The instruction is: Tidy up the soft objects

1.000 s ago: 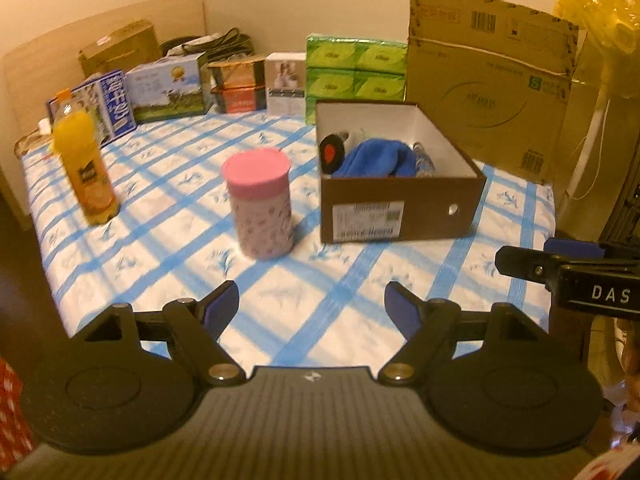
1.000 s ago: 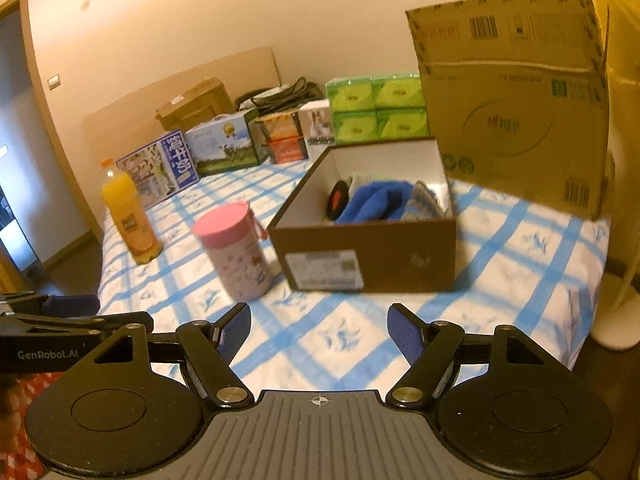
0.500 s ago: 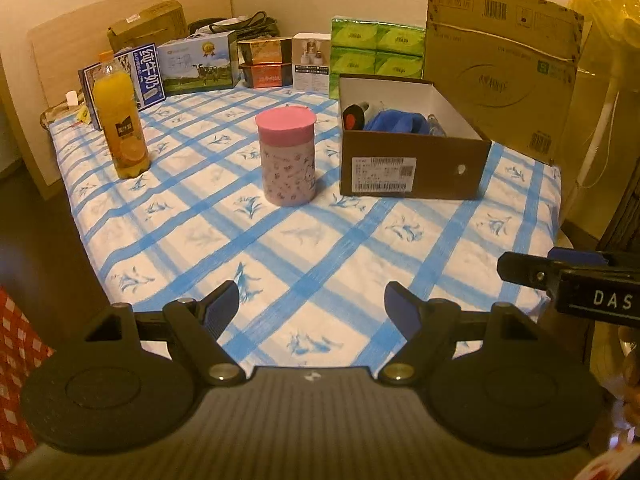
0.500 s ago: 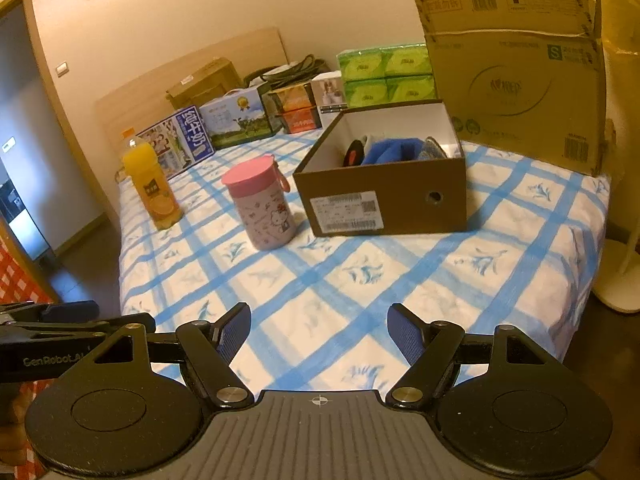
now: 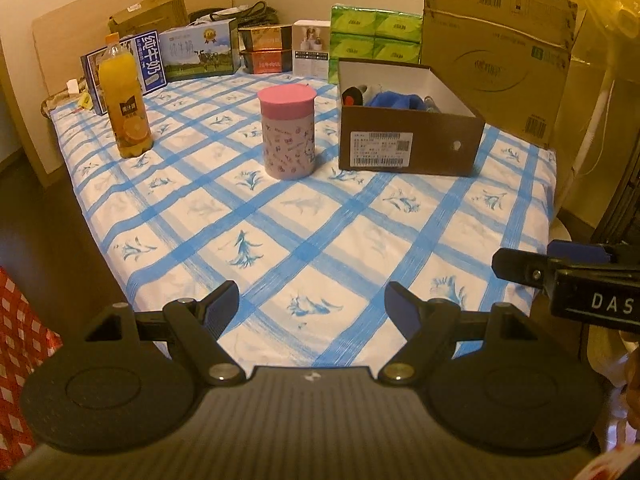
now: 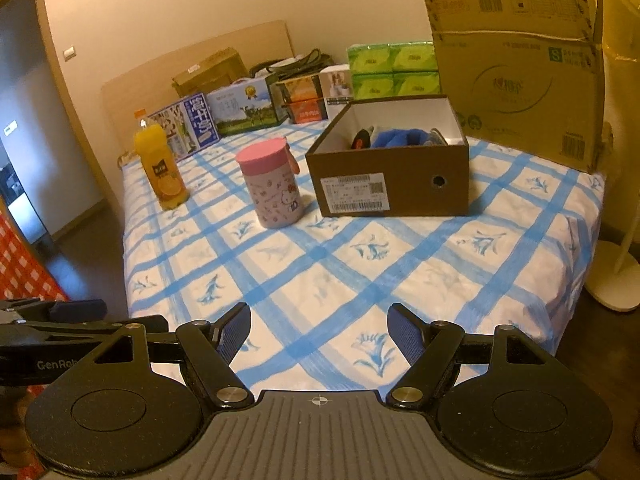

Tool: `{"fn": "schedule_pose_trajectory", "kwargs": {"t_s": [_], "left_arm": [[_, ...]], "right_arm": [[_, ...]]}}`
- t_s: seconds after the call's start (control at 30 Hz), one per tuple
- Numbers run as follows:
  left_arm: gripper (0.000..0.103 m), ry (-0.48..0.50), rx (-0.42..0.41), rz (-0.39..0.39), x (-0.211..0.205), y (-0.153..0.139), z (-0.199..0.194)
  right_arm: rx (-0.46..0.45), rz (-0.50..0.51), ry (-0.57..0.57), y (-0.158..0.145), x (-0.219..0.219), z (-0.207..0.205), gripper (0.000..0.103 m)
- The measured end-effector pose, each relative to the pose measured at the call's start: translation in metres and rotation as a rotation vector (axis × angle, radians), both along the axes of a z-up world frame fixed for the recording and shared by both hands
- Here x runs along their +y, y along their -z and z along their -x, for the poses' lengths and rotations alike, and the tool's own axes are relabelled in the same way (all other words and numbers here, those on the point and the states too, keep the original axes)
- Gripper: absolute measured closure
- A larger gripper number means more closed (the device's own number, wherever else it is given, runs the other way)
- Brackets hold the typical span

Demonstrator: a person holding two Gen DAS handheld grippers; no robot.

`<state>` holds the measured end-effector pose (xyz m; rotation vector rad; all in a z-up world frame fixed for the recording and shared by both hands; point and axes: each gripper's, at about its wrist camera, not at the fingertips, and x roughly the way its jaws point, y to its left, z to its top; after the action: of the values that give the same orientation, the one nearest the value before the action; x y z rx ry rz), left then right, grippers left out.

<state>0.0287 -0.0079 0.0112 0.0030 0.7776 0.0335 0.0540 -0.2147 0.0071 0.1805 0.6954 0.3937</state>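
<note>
**Pulling back from the shoe box, both grippers empty**

Hanging over the near edge of the bed, the left gripper (image 5: 312,304) is seen with its jaws spread wide and nothing between them; only the blue-checked bedsheet (image 5: 280,236) shows in the gap. The right gripper (image 6: 319,326) is held the same way, jaws wide apart and empty, just beside the left one, whose black body is caught at the edge of the right wrist view.

Compared with a second ago, both grippers have been drawn back from the table-like spread on the bed: the shoe box (image 5: 408,144) and the pink-lidded cup (image 5: 287,132), which filled the middle of the views then, are now seen smaller and further up, and much more of the sheet lies bare in front of the jaws. Nothing has been carried away in this retreat. It is judged that a placing step is finished and that the hands are being withdrawn, either to end the task or to fetch another item.

The soft things are found inside the open shoe box: a blue cloth item (image 6: 400,136) is bunched in the middle, with a grey piece beside it at the right and a small dark object with a red spot at the left. The box stands well apart from both grippers, ahead and slightly to the right, past the cup. An orange juice bottle (image 5: 126,104) stands further left, and cartons and green tissue packs (image 5: 376,44) are lined along the far edge.
</note>
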Motion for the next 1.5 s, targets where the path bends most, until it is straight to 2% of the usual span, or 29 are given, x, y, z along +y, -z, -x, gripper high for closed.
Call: {"fn": "schedule_pose_trajectory", "kwargs": {"t_s": [0.67, 1.5], "left_arm": [[0.025, -0.011, 0.035, 0.001, 0.003, 0.013, 0.011], [0.025, -0.008, 0.028, 0.006, 0.004, 0.012, 0.013]], "right_arm": [[0.05, 0.06, -0.035, 0.019, 0.006, 0.011, 0.028], [0.061, 0.061, -0.029, 0.024, 0.006, 0.01, 0.028]]}}
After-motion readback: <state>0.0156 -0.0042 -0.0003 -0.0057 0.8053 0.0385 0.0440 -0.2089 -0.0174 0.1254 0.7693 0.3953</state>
